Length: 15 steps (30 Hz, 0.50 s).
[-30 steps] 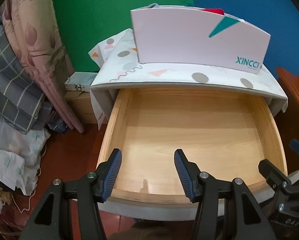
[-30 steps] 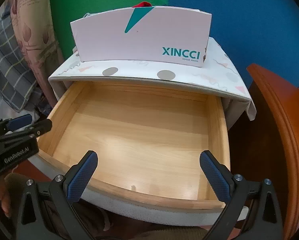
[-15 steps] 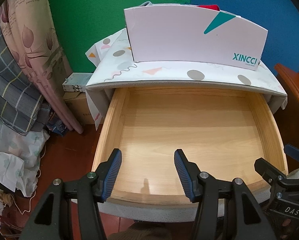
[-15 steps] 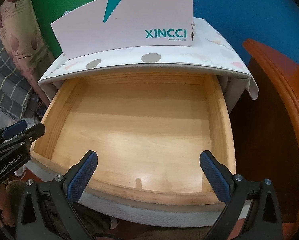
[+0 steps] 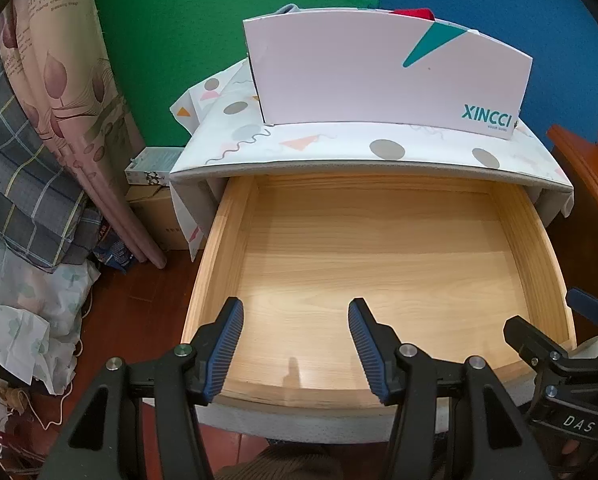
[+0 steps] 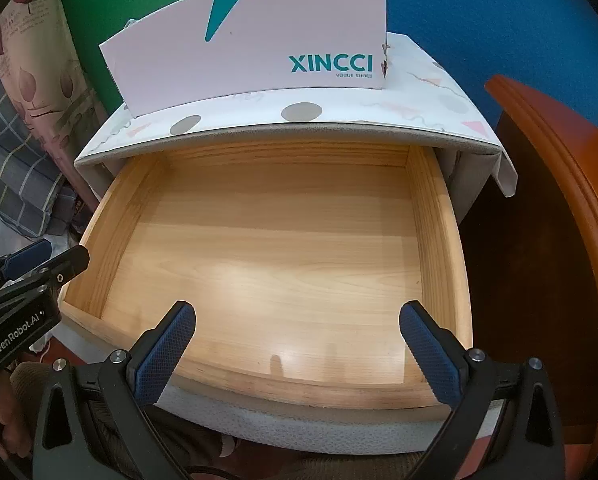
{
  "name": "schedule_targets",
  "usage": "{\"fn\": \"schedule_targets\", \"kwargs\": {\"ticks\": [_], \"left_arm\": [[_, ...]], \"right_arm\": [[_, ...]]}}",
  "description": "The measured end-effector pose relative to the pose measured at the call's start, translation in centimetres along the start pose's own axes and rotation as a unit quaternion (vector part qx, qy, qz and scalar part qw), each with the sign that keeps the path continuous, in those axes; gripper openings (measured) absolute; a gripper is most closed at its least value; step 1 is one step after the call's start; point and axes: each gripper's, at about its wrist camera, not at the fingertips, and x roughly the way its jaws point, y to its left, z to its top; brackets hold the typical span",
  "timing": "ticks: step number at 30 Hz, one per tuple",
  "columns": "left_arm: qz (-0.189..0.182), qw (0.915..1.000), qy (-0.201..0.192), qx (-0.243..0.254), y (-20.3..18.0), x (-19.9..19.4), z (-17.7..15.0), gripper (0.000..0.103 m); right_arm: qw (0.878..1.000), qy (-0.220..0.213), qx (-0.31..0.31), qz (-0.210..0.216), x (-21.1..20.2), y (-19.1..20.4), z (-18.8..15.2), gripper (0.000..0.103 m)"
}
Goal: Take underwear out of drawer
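The wooden drawer is pulled out and its floor is bare; no underwear shows inside it. A white XINCCI shoe box stands on the cabinet top, with red cloth and grey cloth peeking over its rim. My left gripper is open and empty above the drawer's front edge. My right gripper is open wider and empty above the front edge; it also shows at the left wrist view's lower right.
A patterned cloth covers the cabinet top. Folded blankets and fabric are piled on the left, with small boxes on the floor. An orange-brown wooden piece of furniture stands close on the right. Green and blue foam mats line the wall.
Both cameras have shifted slightly, the right one tilting to look more steeply down into the drawer. Both grippers stay open and empty.
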Motion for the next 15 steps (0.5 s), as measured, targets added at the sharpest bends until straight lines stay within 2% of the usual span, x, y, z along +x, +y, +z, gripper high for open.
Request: {"fn": "schedule_targets", "kwargs": {"ticks": [15], "left_arm": [[0.0, 1.0, 0.002, -0.002, 0.08, -0.06, -0.06, 0.056]], "right_arm": [[1.0, 0.003, -0.005, -0.002, 0.14, 0.26, -0.11, 0.101]]}}
